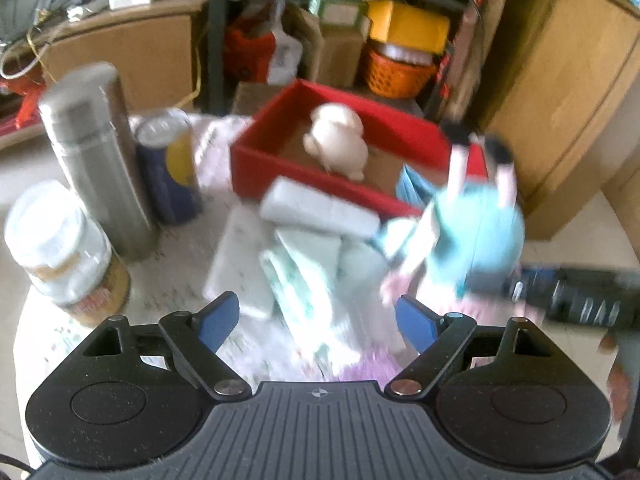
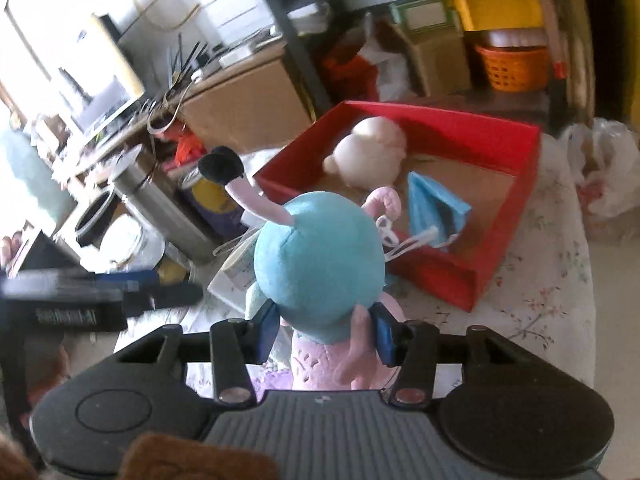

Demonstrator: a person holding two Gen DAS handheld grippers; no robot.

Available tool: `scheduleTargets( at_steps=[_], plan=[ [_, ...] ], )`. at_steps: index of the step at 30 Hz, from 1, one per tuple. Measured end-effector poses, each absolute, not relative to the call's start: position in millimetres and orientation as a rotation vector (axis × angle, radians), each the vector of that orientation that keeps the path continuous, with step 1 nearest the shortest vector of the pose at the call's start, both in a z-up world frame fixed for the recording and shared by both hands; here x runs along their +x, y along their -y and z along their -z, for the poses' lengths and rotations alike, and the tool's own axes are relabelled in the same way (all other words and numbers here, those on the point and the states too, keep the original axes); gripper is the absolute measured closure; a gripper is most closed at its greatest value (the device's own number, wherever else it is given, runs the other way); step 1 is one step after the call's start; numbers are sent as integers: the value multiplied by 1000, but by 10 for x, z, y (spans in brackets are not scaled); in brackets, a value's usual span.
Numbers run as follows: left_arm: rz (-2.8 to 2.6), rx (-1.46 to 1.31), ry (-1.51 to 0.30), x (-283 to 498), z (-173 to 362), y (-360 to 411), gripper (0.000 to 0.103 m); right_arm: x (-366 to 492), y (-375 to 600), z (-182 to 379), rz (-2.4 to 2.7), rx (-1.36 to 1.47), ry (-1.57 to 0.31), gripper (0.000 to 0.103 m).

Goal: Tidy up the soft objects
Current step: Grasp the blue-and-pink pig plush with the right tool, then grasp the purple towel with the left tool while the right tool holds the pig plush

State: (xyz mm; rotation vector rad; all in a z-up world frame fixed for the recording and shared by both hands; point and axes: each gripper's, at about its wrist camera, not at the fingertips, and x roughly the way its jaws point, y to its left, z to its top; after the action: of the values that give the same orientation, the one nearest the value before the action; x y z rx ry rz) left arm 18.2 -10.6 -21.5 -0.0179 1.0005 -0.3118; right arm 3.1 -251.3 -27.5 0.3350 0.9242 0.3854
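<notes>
Left wrist view: the left gripper (image 1: 318,322) hangs wide open and empty above tissue packs (image 1: 320,210); a red box (image 1: 320,188) lies beyond. Right wrist view: the right gripper (image 2: 326,330) clamps a teal plush (image 2: 320,260), near the box (image 2: 460,280).

Plush doll (image 2: 320,264) fuzzy; flask (image 1: 96,152) brushed metal.

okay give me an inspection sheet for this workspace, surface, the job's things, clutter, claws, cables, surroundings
Surface: round table under a floral cloth.
Job's things: red box holds a cream plush and a blue face mask; tissue packs piled beside the box.
Clutter: steel flask, can, jar.
Claws: left claw open, empty; right claw shut on blue-and-pink plush doll.
Cables: loose wires on the back desk.
Surroundings: shelf with orange basket, cardboard boxes.
</notes>
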Motion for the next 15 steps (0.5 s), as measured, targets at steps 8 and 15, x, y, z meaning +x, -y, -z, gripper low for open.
scheduleTargets(
  at_steps=[8, 15],
  plan=[
    [377, 54, -1170, -104, 680, 420, 19, 13, 2734, 138, -348, 389, -867, 83],
    [374, 91, -1205, -228, 832, 591, 19, -68, 2847, 66, -348, 424, -836, 83]
  ],
)
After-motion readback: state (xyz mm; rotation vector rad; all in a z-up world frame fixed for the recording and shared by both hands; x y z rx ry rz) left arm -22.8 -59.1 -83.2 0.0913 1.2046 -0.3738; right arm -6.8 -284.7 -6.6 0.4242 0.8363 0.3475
